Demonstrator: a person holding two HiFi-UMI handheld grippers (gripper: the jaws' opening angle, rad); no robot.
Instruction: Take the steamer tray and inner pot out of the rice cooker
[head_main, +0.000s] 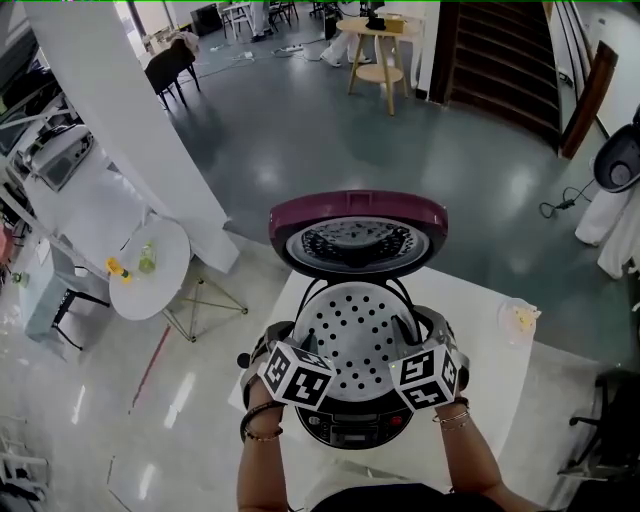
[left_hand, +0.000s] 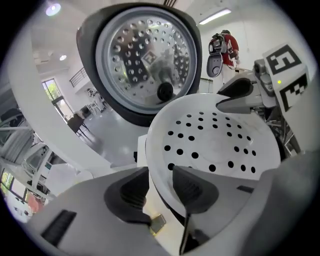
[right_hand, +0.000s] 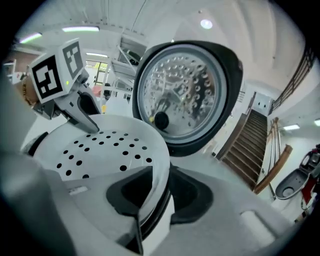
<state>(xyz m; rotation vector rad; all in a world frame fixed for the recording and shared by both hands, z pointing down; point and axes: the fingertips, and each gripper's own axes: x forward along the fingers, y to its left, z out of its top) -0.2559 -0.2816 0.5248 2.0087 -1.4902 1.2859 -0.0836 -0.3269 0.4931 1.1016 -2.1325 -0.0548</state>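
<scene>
Grey glossy floor of a big open room fills the bg in the head view, w/ a white round table (head_main: 150, 265) at left, a wooden side table (head_main: 377, 45) far back and dark stairs (head_main: 505, 55) top right. Nearer, a white desk (head_main: 505, 385) carries a rice cooker (head_main: 352, 428), control panel toward the person. Cooker's maroon lid (head_main: 357, 212) stands open, tipped back, its perforated metal inner plate facing the camera. White steamer tray (head_main: 355, 335), round w/ many small black holes, sits in the cooker's mouth; can't tell if it rests there or is just clear of it. Inner pot isn't clearly seen: a dark band runs just under the tray's rim in the right gripper view, but whether that's the pot is unclear.

Left gripper (head_main: 288, 345) is at the tray's left edge, right gripper (head_main: 428, 342) at the opposite edge. Their marker cubes (head_main: 297, 373) face up toward the camera, and bracelets (head_main: 262, 420) show on the wrists below. Left gripper view: jaws narrow, closed on the tray's rim, one pad inside the tray, the other outside. Right gripper view: same grip, jaws narrow w/ the thin white rim pinched btwn the pads. Each gripper view shows the other gripper across the tray, w/ the open lid behind
</scene>
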